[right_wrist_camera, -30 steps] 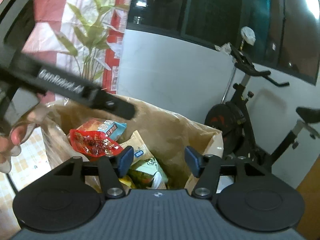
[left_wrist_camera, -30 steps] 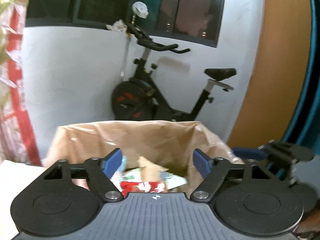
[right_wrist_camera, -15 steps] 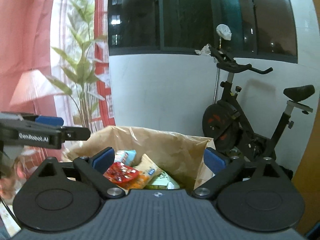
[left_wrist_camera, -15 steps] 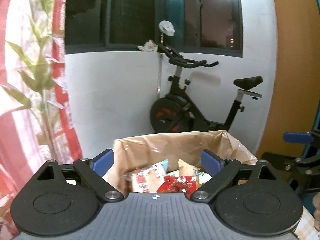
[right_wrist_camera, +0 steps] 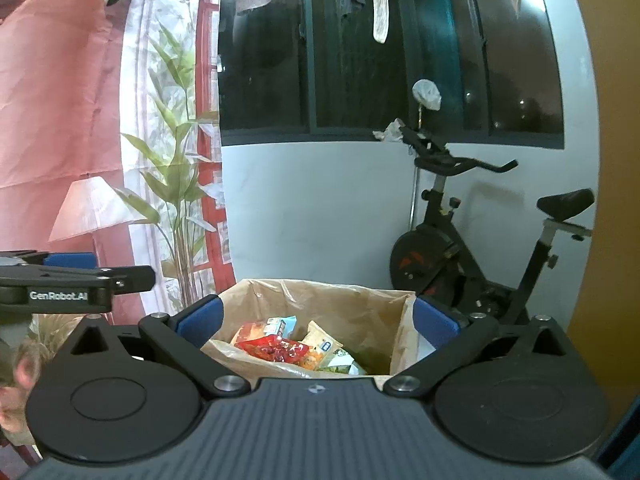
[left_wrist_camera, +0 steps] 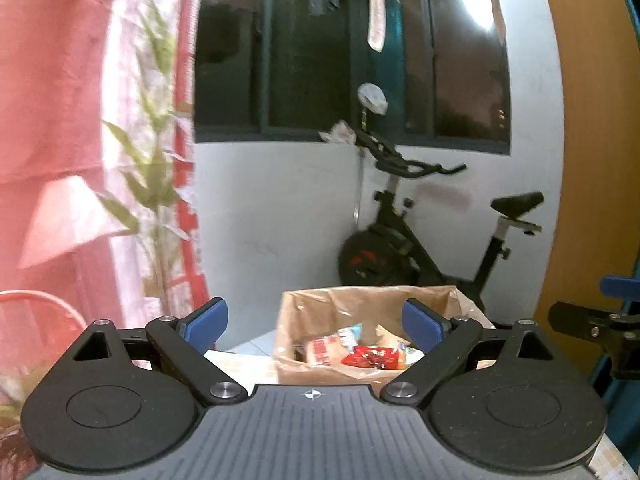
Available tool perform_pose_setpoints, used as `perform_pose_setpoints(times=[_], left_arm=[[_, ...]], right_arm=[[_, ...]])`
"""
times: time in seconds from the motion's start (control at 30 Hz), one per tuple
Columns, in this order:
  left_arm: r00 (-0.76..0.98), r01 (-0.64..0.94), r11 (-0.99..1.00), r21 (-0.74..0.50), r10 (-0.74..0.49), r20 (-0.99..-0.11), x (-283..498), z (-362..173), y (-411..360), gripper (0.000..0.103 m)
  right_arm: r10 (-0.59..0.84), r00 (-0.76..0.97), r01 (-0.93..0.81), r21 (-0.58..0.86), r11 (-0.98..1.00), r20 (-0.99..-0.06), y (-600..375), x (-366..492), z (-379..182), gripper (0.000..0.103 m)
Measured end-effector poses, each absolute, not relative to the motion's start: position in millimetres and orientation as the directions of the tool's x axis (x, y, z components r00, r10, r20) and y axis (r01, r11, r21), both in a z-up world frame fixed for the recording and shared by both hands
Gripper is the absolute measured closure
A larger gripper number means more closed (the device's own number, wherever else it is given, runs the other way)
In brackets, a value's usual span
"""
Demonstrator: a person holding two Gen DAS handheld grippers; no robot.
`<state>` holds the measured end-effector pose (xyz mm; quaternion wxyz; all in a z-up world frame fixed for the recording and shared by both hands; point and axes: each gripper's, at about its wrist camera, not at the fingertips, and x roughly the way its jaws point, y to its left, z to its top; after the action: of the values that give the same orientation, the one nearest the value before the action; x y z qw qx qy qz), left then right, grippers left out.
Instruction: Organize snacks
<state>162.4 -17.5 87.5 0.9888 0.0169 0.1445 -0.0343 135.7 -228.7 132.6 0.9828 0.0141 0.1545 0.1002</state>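
- Sitting inside the brown paper bag (right_wrist_camera: 352,316) are the snacks: a red packet (right_wrist_camera: 276,350) on top toward the left, a pale packet with a blue label (right_wrist_camera: 324,342) just right of it, a light blue and white packet (right_wrist_camera: 280,324) behind, and a green-printed packet (right_wrist_camera: 340,362) at the near right.
- Paper bag: upright, mouth wide open, a clear plastic liner showing at its rim; it stands on a pale bench (left_wrist_camera: 244,354) that shows beside its left wall in the left wrist view.
- Left wrist view of the same bag (left_wrist_camera: 360,304): the red packet (left_wrist_camera: 370,356) lies on top, an orange and white packet (left_wrist_camera: 322,350) just left of it.
- Right gripper (right_wrist_camera: 318,320): blue-padded fingers (right_wrist_camera: 200,320) spread wide apart, holding nothing, with the bag's opening seen between them.
- Left gripper (left_wrist_camera: 316,318): blue-padded fingers (left_wrist_camera: 204,320) likewise released and wide, holding nothing; the bag sits toward its right finger.
- Each gripper shows at the edge of the other's view, well apart from the bag.
- Behind the bag: a black exercise bike (right_wrist_camera: 472,264) against a white wall (right_wrist_camera: 312,212), under a dark window (right_wrist_camera: 360,60).
- Left side: a curtain printed with bamboo (right_wrist_camera: 172,140) and a red drape (right_wrist_camera: 52,100).
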Motion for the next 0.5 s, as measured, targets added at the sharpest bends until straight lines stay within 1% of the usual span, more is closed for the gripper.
perform_pose_setpoints(times=[0.13, 0.3, 0.4, 0.5], left_arm=[[0.959, 0.060, 0.998, 0.025, -0.050, -0.278, 134.1, 96.8, -15.2, 0.008], [0.968, 0.010, 0.999, 0.053, 0.004, -0.251, 103.6, 102.7, -16.2, 0.008], [0.973, 0.006, 0.997, 0.081, 0.013, -0.231, 87.4, 106.6, -19.3, 0.008], [0.978, 0.003, 0.997, 0.072, 0.012, -0.207, 71.6, 107.7, -18.6, 0.008]], right_arm=[[0.195, 0.938, -0.180, 0.080, 0.980, -0.287, -226.4, 113.8, 138.9, 0.000], [0.183, 0.944, -0.164, 0.089, 0.982, -0.273, -223.6, 87.3, 146.6, 0.000], [0.186, 0.946, -0.165, 0.098, 0.981, -0.265, -224.1, 73.0, 149.8, 0.000], [0.191, 0.945, -0.169, 0.104, 0.980, -0.266, -225.7, 62.6, 152.3, 0.000]])
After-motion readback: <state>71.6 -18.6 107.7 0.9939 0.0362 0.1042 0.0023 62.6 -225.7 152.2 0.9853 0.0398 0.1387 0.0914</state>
